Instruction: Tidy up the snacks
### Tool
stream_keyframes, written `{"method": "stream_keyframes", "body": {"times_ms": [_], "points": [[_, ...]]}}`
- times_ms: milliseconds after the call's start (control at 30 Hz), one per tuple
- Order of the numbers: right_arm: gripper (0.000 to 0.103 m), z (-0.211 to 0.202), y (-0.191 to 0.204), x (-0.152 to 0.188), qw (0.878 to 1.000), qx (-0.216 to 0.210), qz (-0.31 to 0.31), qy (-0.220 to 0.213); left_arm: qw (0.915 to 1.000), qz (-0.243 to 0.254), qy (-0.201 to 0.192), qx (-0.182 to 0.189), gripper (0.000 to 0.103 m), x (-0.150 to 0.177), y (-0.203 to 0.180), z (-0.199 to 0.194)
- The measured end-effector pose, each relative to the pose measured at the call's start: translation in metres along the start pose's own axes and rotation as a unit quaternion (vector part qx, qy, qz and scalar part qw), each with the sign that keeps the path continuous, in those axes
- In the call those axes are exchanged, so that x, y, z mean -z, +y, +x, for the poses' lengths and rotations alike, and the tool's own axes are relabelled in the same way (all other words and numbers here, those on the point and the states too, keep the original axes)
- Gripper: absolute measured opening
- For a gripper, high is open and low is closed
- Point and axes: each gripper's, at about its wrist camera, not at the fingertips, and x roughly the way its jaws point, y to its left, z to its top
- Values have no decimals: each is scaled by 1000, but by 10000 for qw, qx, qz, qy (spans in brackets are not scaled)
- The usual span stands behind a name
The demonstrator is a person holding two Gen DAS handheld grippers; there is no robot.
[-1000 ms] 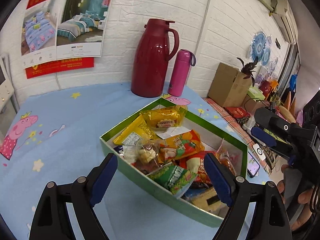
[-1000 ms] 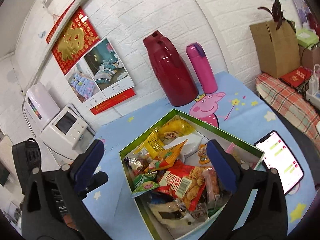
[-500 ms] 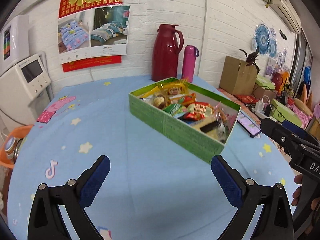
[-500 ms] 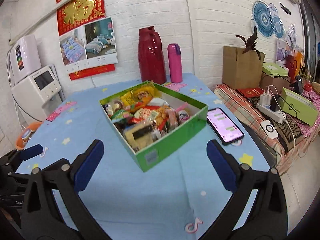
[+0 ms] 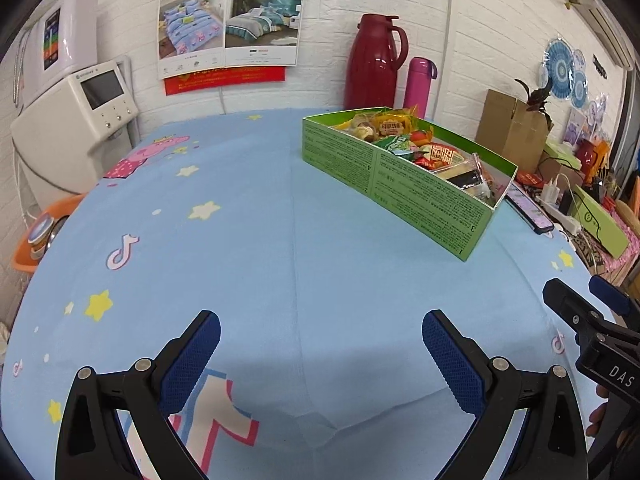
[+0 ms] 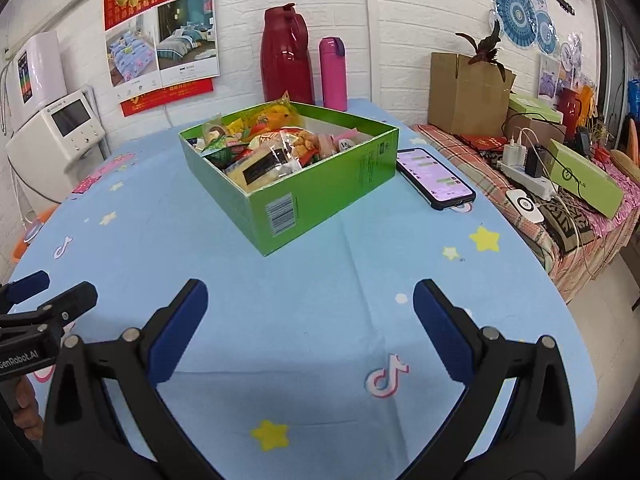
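Two grippers hover over the blue tablecloth, both spread wide with nothing between the blue pads. Left gripper: seen from its own camera, the green box lies well apart toward 1 o'clock, one long printed wall facing the camera. Right gripper: from its camera the same green box sits well ahead at about 12 o'clock, its barcoded corner nearest. Box contents: packaged snacks piled to the rim, mostly toward the left and far side; individual wrappers cannot be read. A phone lies flat on the cloth just beside the box's right wall, screen lit. Behind the box, against the white brick wall, a red thermos jug and a pink bottle stand upright, side by side. The right gripper's tip shows at 3 o'clock in the left view; the left gripper's tip shows at 9 o'clock in the right view.
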Motion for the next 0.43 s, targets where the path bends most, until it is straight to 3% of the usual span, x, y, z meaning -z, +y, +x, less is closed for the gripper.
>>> {"method": "stream_keyframes", "body": {"times_ms": [433], "points": [[102, 7, -6, 2, 9999, 46, 140, 38, 9998, 74, -162, -82, 103, 0, -1, -5]]}}
